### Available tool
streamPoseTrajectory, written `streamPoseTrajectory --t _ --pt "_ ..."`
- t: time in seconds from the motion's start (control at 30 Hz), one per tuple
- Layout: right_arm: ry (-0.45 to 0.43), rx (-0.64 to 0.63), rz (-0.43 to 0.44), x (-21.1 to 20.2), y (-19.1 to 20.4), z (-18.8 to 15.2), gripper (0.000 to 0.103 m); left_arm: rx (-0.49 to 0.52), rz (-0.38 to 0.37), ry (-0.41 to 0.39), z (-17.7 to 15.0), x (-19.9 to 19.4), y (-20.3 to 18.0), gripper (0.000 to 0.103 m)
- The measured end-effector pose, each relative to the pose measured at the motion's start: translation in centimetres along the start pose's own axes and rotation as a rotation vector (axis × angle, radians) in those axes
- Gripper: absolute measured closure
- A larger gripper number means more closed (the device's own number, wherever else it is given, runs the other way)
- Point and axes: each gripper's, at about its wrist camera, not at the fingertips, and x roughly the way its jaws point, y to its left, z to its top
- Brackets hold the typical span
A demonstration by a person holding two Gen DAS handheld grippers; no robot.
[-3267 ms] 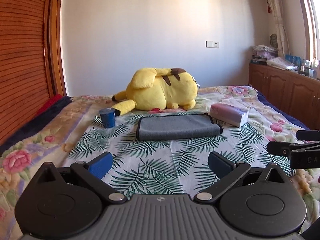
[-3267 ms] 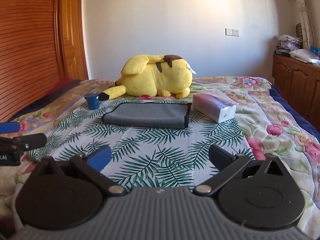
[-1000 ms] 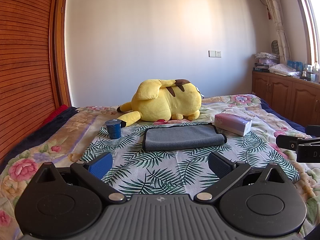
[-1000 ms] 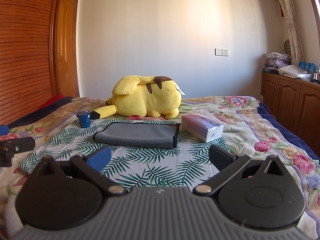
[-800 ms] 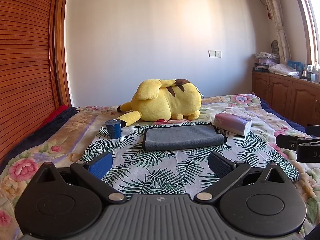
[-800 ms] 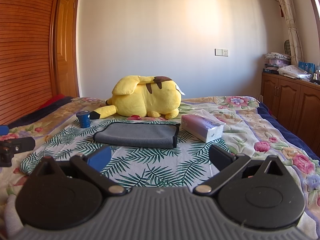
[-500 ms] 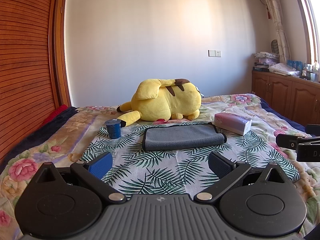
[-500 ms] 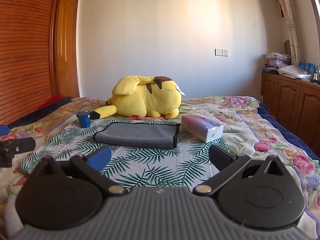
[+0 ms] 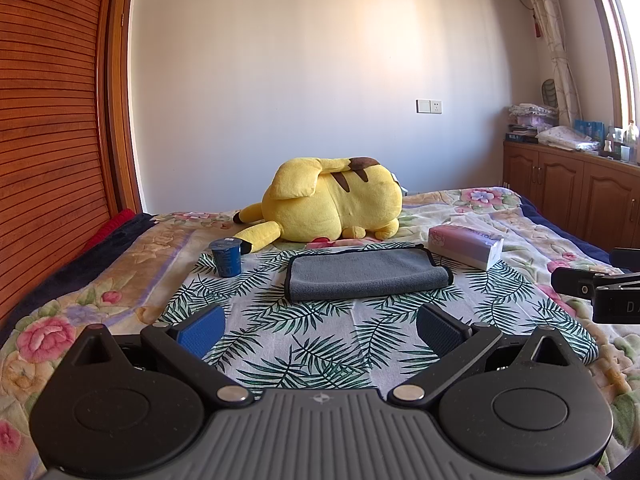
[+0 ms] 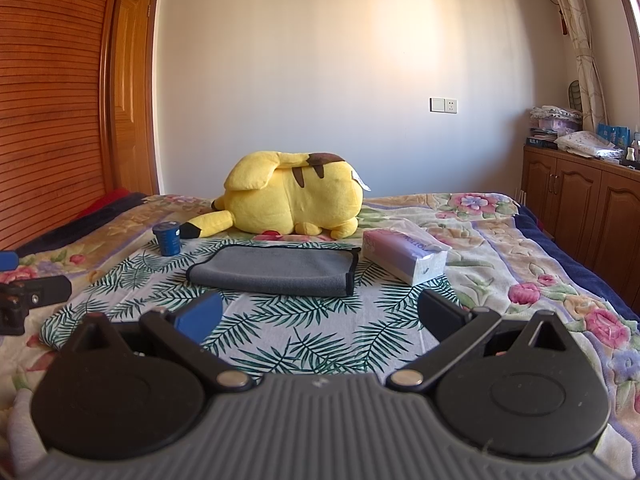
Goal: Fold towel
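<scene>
My left gripper released, empty | my right gripper released, empty | soft grey towel, folded rectangle, black-edged, on leaf-print cloth

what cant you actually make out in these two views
- Towel: already folded over; layers beneath hidden by its top layer, both views.
- Plush toy: its face is out of sight in both views.
- Blue cup: label print too small to read.
- Right gripper: cut off by the left wrist view's right edge.
- Left gripper: cut off by the right wrist view's left edge.
</scene>
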Motion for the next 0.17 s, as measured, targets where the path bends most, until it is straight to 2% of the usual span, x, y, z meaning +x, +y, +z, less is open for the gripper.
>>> streamPoseTrajectory --t 0.17 --pt "0.0 0.0 0.0 0.0 0.0 -0.01 0.0 -0.001 0.0 0.0 0.01 0.0 0.0 0.016"
